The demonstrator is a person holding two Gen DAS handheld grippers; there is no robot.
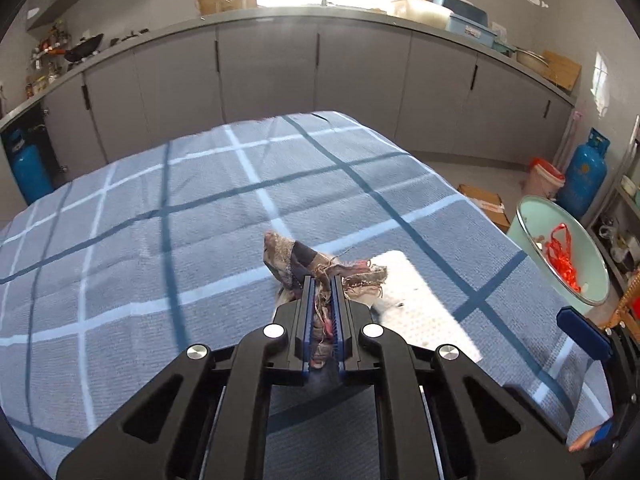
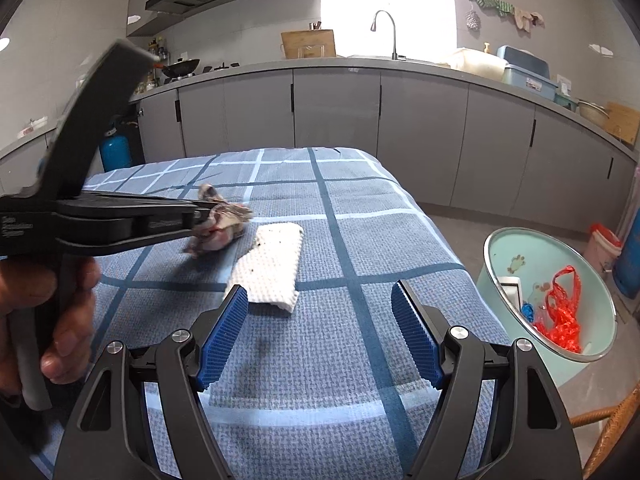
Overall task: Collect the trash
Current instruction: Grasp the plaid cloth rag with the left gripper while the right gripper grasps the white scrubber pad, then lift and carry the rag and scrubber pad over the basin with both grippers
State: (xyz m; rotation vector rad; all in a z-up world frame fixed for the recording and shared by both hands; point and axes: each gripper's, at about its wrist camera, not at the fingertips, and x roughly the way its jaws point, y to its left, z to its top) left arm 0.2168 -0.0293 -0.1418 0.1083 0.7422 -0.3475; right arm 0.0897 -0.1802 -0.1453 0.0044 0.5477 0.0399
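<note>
- The desk (image 2: 360, 360) is covered with a blue checked cloth, and the trash is lying on its middle part.
- A pale green bin (image 2: 496, 264) is seen on the floor just off the right edge of the desk, tipped so its open mouth faces the desk.
- Inside the bin, a red plastic bag (image 2: 562, 312) is seen, with a small blue scrap (image 2: 528, 312) and a white box-like thing (image 2: 510, 288) beside it.
- A white paper towel (image 2: 272, 264) is laid flat on the desk, with its long side running from near to far and leaning a little to the right.
- The paper towel is found straight ahead of the right tool (image 2: 320, 336) and a bit to its left, so the right hand is judged to be the nearer one for it.
- The right tool is held wide open, and nothing is between its blue pads (image 2: 224, 340).
- A frayed cloth scrap (image 1: 320, 268) is pinched tight by the left tool (image 1: 322, 312), whose sides are pressed almost together on it.
- The cloth scrap is found just left of the paper towel, close above the desk; whether it is touching the desk cannot be told.
- The bin is well to the right of the left tool, so it is judged that the cloth scrap must be carried across the paper towel to be dropped in.
</note>
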